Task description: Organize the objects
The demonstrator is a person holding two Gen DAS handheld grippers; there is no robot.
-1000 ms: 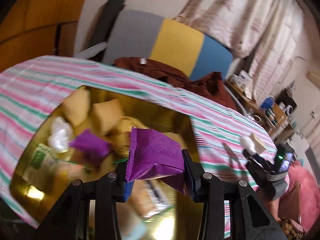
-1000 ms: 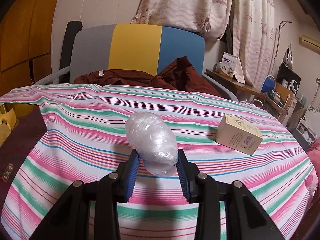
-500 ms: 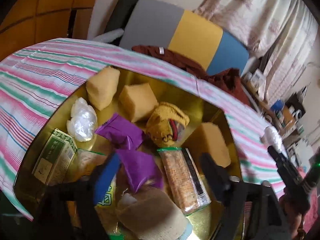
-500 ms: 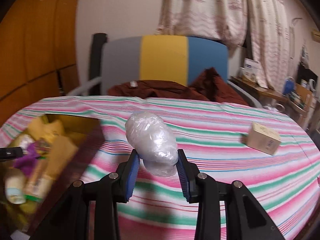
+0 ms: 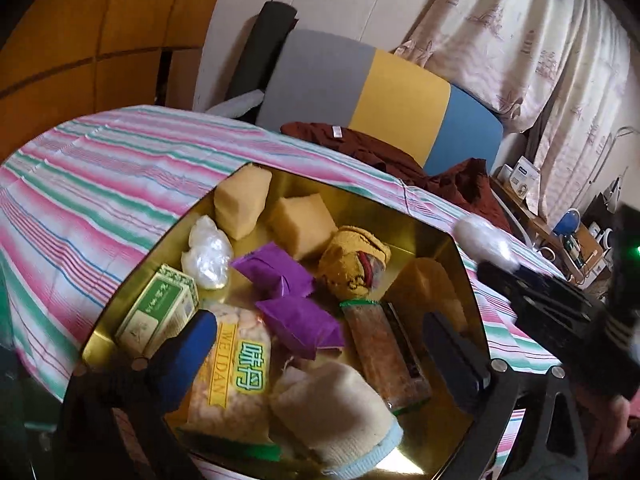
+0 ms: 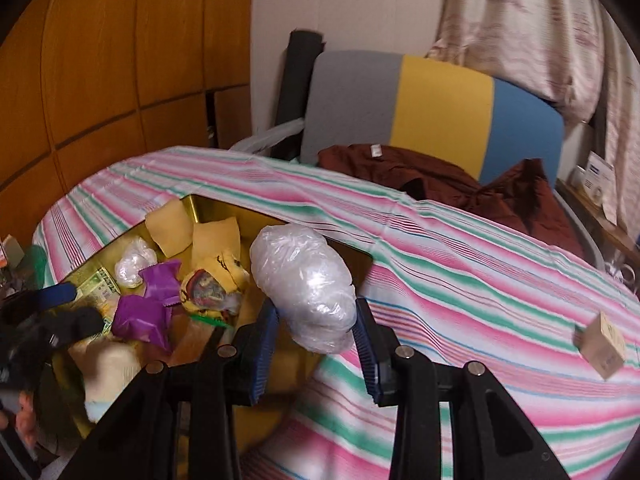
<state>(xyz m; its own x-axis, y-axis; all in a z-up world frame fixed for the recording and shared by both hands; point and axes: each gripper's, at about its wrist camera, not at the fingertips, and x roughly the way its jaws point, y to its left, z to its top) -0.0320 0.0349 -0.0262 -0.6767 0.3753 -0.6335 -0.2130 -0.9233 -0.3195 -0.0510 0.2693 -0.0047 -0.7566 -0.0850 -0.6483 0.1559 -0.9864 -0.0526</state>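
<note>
A gold tray [image 5: 424, 216] lies on the striped cloth, filled with yellow sponges [image 5: 240, 200], two purple packets [image 5: 300, 320], a green box [image 5: 160, 308], a snack bag, a yellow sock ball [image 5: 354, 264] and a clear plastic bundle [image 5: 208, 252]. My left gripper [image 5: 320, 344] is open and empty above the tray's near side. My right gripper [image 6: 316, 336] is shut on a clear plastic-wrapped bundle [image 6: 308, 284] and holds it over the tray's right edge [image 6: 352, 252]. This bundle also shows in the left wrist view [image 5: 484, 242].
A small cardboard box [image 6: 604, 344] lies on the striped tablecloth [image 6: 460, 264] at the right. A chair with grey, yellow and blue back [image 6: 432, 100] and a maroon garment [image 6: 440, 176] stands behind the table. Wooden panels are at the left.
My left gripper opened and dropped the purple packet into the tray. My right gripper carried the plastic bundle leftward from mid-table to the tray's right edge.
</note>
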